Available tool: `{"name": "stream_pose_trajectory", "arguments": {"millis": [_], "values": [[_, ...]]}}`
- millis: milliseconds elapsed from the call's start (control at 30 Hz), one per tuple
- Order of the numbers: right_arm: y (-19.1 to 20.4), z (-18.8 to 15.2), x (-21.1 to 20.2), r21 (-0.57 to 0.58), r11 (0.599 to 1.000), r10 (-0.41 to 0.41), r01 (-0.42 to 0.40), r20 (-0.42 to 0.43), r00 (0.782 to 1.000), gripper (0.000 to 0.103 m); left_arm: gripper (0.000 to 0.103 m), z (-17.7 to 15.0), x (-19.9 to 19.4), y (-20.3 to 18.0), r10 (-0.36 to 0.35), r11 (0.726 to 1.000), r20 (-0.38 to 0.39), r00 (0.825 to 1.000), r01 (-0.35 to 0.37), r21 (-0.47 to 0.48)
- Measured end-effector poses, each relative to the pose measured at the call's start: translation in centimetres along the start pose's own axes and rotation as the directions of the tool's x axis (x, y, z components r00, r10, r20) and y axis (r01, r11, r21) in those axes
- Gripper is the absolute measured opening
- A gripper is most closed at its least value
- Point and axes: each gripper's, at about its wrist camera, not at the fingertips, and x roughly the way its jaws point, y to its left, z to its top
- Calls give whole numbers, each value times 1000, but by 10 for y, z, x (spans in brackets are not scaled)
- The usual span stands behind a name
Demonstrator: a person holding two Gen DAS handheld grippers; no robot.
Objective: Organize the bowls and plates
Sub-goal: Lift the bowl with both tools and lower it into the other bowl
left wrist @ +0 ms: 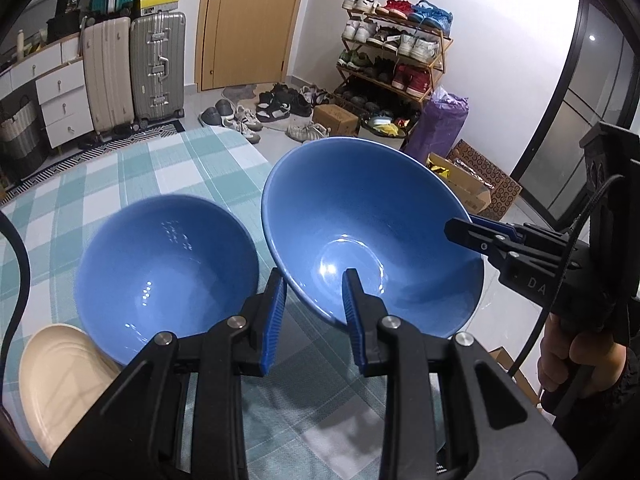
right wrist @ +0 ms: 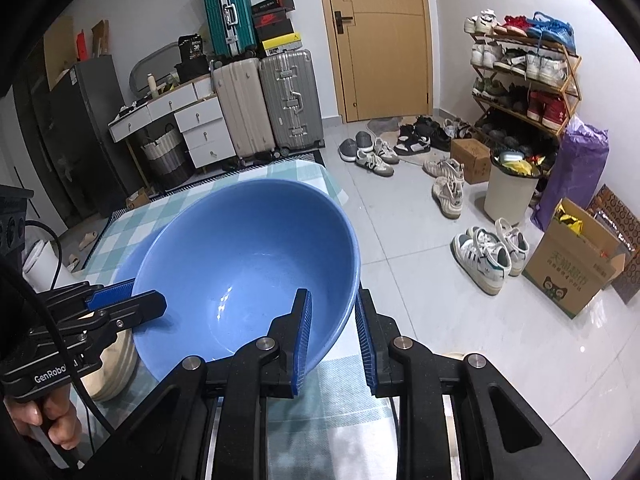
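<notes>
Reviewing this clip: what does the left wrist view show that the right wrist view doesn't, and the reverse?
Only the left wrist view shows a second blue bowl resting on the checked tablecloth.

Only the right wrist view shows the white bin and the dark cabinet.

Both show the lifted blue bowl, tilted, with the left gripper and the right gripper each clamped on its rim, plus the beige plate, suitcases and shoe rack.

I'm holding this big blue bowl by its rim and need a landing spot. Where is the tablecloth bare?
Free: the checked tablecloth beyond the resting blue bowl, out to the table's far edge. Crowded: the near left corner, where that bowl sits by the cream plate. The held blue bowl hides the cloth under it, so I cannot judge that part.
</notes>
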Motion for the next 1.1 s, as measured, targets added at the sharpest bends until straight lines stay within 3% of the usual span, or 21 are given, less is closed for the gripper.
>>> {"name": "stream_pose_trajectory", "arguments": {"millis": [633, 1100], "values": [[73, 32, -12, -84, 995, 49, -45, 50, 998, 23, 26, 22, -87, 56, 57, 997, 90, 994, -53, -50], [117, 43, 14, -115, 991, 75, -71, 27, 997, 23, 26, 25, -96, 104, 93, 992, 92, 991, -84, -92]]}}
